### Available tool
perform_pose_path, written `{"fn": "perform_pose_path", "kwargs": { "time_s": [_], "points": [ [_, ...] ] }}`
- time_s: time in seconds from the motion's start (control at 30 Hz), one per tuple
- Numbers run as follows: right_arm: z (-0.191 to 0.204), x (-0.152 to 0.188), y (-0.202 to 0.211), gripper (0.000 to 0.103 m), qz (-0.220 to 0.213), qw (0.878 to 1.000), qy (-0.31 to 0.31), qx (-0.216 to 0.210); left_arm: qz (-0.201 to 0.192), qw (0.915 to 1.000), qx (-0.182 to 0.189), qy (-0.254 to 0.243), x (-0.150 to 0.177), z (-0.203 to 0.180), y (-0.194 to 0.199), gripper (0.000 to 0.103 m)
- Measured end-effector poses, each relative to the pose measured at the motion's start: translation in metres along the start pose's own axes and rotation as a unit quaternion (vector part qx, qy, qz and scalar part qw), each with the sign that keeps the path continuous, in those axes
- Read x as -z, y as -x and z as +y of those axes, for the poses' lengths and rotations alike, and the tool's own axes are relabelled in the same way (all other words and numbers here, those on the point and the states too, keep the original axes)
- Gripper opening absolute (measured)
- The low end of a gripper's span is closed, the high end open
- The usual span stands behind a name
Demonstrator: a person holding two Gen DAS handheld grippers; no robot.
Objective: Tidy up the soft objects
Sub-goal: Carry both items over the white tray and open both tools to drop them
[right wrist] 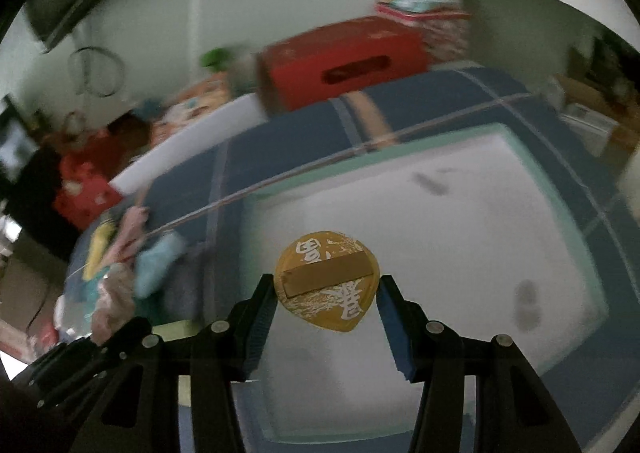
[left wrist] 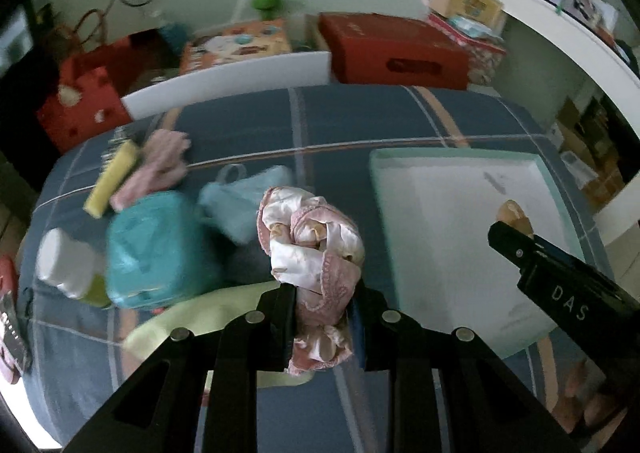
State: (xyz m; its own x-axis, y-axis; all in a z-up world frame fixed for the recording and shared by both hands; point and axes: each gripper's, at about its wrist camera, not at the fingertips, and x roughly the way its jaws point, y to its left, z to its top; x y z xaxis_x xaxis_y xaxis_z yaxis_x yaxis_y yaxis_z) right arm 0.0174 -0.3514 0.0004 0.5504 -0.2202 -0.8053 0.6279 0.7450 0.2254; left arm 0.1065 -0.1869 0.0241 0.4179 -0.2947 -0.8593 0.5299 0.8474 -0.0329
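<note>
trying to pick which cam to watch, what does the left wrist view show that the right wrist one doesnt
Only the left wrist view: the left gripper shut on a pink satin cloth, and a white bottle.
Only the right wrist view: the gold pouch's white-lettered face between the right gripper's fingers.
Both: the white tray, the red box, the blue plaid bedding.

Red box (left wrist: 394,49) behind plaid bedspread (left wrist: 360,121)

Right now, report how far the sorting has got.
Done: nothing lies loose in the white tray yet. In hand: the left gripper clamps the pink satin cloth; the right gripper holds a gold pouch over the tray. Left: teal bag, light-blue cloth, pink cloth.
</note>
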Motion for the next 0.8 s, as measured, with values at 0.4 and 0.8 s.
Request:
{"fn": "perform_pose_path", "kwargs": {
  "time_s": [0.4, 0.8],
  "points": [
    [-0.069, -0.002, -0.003, 0.055, 0.015, 0.992, -0.096, 0.075, 0.027, 0.9964, 0.053, -0.060, -0.001, -0.080, -0.038, 0.025],
    [-0.113, 0.001, 0.023, 0.057, -0.021, 0.979, -0.156, 0.131, 0.018, 0.9931, 0.081, -0.083, -0.003, -0.104, -0.043, 0.070]
  ]
}}
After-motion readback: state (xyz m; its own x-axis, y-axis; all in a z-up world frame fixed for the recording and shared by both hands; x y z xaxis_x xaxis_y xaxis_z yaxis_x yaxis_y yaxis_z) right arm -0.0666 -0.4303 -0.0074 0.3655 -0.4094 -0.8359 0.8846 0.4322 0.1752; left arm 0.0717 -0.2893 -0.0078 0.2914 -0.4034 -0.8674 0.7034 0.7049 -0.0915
